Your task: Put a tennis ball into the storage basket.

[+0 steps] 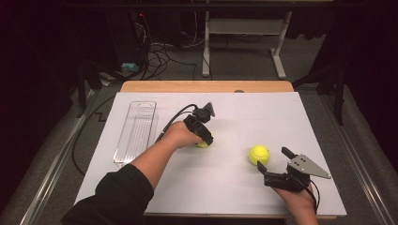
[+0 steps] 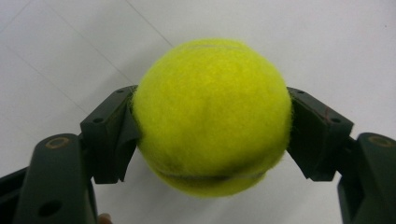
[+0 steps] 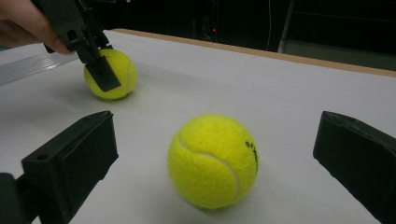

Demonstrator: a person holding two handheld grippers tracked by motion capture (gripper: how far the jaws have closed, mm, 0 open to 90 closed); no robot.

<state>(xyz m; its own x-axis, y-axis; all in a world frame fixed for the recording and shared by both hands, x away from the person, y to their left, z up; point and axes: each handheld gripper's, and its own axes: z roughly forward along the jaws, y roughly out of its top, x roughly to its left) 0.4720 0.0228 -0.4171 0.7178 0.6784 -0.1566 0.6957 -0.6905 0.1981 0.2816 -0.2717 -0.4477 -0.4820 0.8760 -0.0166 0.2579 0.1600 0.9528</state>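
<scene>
On the table, left of centre, the left claw is clamped on a tennis ball; in the left claw view both pads press its sides and the felt bulges between them. That ball rests on the white table surface. Near right, the right claw stands wide, gripping nothing. A second ball lies on the table just beyond its tips; in the right claw view it sits between the two jaws, apart from both. Far left, a clear tray lies flat on the table, lengthwise near to far, with nothing visible inside it. Both balls lie outside the tray, well apart from it.
</scene>
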